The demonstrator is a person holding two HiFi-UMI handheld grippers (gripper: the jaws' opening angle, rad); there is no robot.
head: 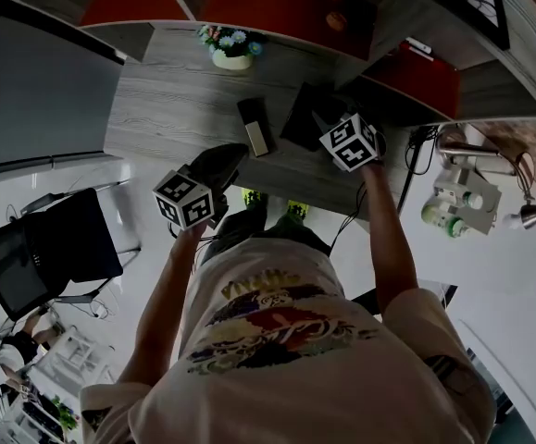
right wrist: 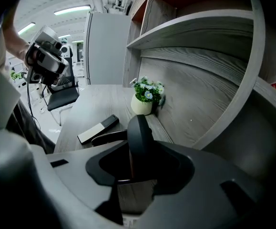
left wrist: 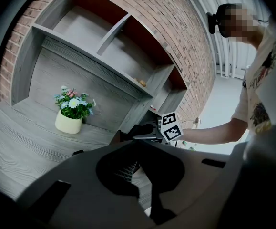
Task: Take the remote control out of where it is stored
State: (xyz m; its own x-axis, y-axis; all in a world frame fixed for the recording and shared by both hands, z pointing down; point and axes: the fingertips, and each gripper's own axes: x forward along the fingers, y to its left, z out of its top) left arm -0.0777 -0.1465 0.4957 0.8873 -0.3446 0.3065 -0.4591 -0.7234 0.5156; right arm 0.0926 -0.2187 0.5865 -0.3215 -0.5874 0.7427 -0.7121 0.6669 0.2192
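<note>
1. Left gripper (left wrist: 138, 163): jaws apart, nothing between them, at the desk (head: 175, 109) front edge.
2. Right gripper (right wrist: 135, 151): pinching what looks like the upright flap of a black case (head: 303, 114), probably the storage.
3. Remote control (head: 255, 126): flat on the desk between the grippers, already out. Likely light, rigid, slick plastic; grip across the long sides, mid-body.
4. No readable brand or text.

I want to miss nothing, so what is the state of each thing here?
Remote control: lies flat on the desk, out of storage, untouched.
Black case: gripped by the right gripper.
Left gripper: jaws apart, empty.
Right gripper: shut on the black case.
Flower pot: upright on the desk.
</note>
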